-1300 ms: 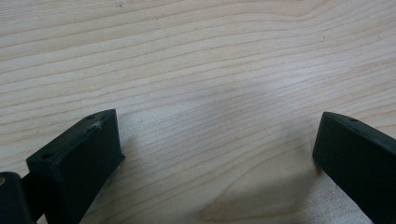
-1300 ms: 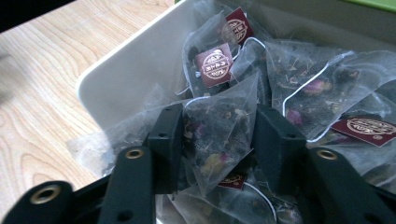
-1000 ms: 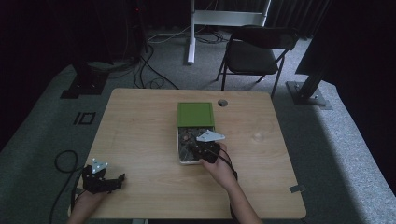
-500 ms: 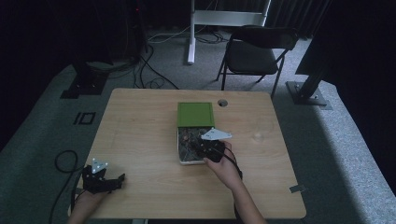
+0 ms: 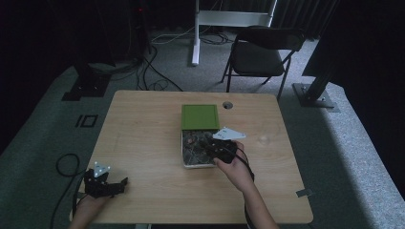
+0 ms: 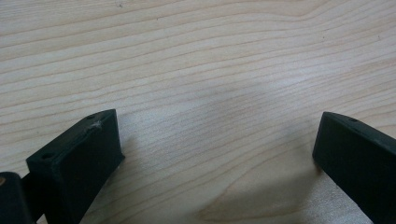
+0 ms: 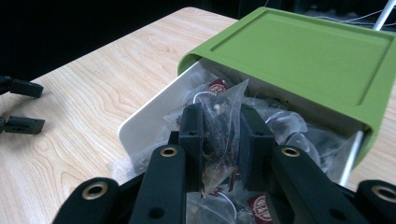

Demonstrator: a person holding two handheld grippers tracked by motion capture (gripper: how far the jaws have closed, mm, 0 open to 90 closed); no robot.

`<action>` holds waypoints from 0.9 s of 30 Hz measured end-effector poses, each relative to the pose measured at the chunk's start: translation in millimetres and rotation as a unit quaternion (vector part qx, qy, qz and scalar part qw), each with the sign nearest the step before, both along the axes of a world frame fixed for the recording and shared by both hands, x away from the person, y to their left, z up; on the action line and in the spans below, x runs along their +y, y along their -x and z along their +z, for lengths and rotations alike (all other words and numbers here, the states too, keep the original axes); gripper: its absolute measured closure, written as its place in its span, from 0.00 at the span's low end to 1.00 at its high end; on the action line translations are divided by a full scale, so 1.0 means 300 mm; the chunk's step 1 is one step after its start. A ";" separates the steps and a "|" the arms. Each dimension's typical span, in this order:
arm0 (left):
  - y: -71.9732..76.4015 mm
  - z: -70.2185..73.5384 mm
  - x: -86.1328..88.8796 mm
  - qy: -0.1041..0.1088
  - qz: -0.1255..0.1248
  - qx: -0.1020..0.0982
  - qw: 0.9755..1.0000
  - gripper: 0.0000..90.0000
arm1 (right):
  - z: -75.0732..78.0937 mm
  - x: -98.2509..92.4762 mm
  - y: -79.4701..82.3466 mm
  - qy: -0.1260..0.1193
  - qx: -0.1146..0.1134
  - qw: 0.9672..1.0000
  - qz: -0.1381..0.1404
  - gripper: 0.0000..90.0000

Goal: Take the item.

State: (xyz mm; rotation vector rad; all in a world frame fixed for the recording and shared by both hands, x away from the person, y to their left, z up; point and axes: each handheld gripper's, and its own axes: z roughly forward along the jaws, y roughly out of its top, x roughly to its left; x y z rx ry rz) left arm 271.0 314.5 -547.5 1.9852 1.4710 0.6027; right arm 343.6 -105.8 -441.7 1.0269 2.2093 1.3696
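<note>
One tea bag [image 7: 219,135] is pinched upright in the right hand-held gripper [image 7: 219,140] directly above the drawer [image 7: 140,122]; left hand-held gripper [image 6: 215,154] idles wide open on the counter [image 6: 210,56].

Showing green lid [image 7: 303,51] at 12 o'clock, white tray [image 7: 144,116], clear tea bag [image 7: 219,135] with dark leaves, pale wood-grain table [image 6: 196,70], black grippers [image 7: 219,140].
</note>
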 end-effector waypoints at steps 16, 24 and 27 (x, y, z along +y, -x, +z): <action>0.000 0.000 0.000 0.000 0.000 0.000 1.000 0.02 | 0.058 -0.093 -0.009 -0.016 -0.015 0.999 -0.026 0.83; 0.000 0.000 0.000 0.000 0.000 0.000 1.000 0.02 | 0.062 -0.141 -0.015 -0.021 -0.016 0.999 -0.040 0.83; 0.000 0.000 0.000 0.000 0.000 0.000 1.000 0.02 | 0.061 -0.163 -0.018 -0.022 -0.017 0.999 -0.047 0.83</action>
